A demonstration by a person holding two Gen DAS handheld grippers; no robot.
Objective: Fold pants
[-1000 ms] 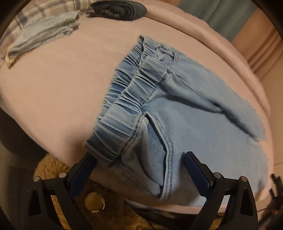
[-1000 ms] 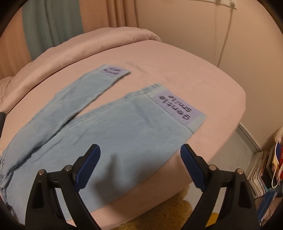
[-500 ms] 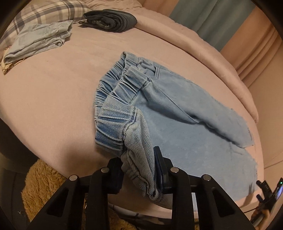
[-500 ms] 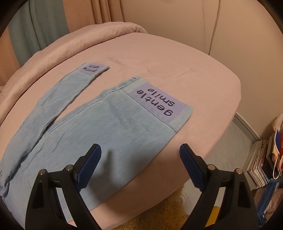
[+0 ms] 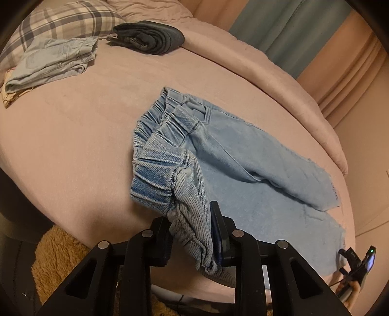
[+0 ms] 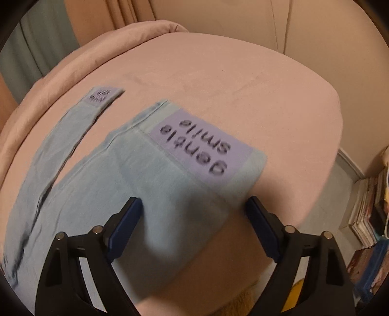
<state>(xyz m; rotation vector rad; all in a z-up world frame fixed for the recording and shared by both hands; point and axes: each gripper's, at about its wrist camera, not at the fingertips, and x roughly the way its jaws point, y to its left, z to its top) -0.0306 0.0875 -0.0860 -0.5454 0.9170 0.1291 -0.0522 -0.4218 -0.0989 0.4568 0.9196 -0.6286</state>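
Observation:
Light blue denim pants (image 5: pixel 243 175) lie spread on the pink bed, elastic waistband toward me in the left wrist view. My left gripper (image 5: pixel 192 233) is shut on the near corner of the waistband (image 5: pixel 189 211) and lifts it a little off the bed. In the right wrist view the two pant legs (image 6: pixel 121 182) lie flat, each with a purple "gentle smile" patch (image 6: pixel 201 148) at the hem. My right gripper (image 6: pixel 194 216) is open, its fingers straddling the near leg close to the hem.
A folded light denim garment (image 5: pixel 53 60) and a folded dark garment (image 5: pixel 150 39) lie at the far side by a plaid pillow (image 5: pixel 63 21). The bed edge (image 6: pixel 323 184) drops to the floor, with stacked books (image 6: pixel 367 214) at right. A brown fluffy rug (image 5: pixel 58 257) lies below.
My left gripper closed on the waistband corner and raised it. My right gripper moved forward and down over the near leg's hem, still open.

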